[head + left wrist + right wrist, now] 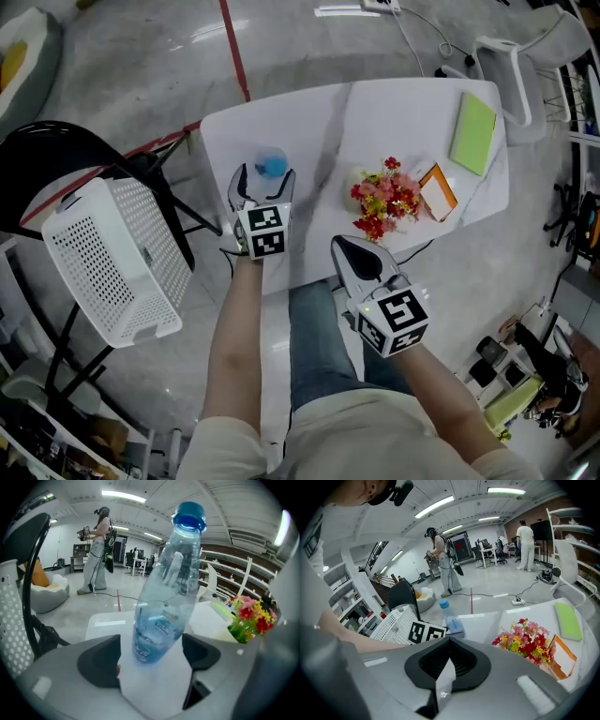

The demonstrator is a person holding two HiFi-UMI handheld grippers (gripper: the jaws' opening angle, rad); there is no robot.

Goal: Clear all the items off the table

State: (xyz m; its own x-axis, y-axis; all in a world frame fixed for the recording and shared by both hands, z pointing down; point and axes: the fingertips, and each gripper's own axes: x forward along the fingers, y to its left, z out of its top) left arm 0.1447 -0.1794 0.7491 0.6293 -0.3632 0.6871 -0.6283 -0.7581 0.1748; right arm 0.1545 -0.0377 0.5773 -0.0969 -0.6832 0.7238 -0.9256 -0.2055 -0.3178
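A clear plastic bottle (271,166) with a blue cap stands upright near the table's left front. My left gripper (265,180) is open, and its jaws stand on either side of the bottle's base without pressing it. In the left gripper view the bottle (165,592) rises between the two dark pads (99,662), leaving a gap on each side. My right gripper (345,247) is shut and empty, held over the table's front edge, just in front of a bunch of red, pink and yellow flowers (384,199). An orange box (438,190) and a green notebook (472,133) lie further right.
The white table (394,112) is small, with grey floor all round it. A white perforated basket (117,258) rests on a black chair (56,141) to the left. A white chair (511,70) stands at the far right. Other people stand far off in the hall.
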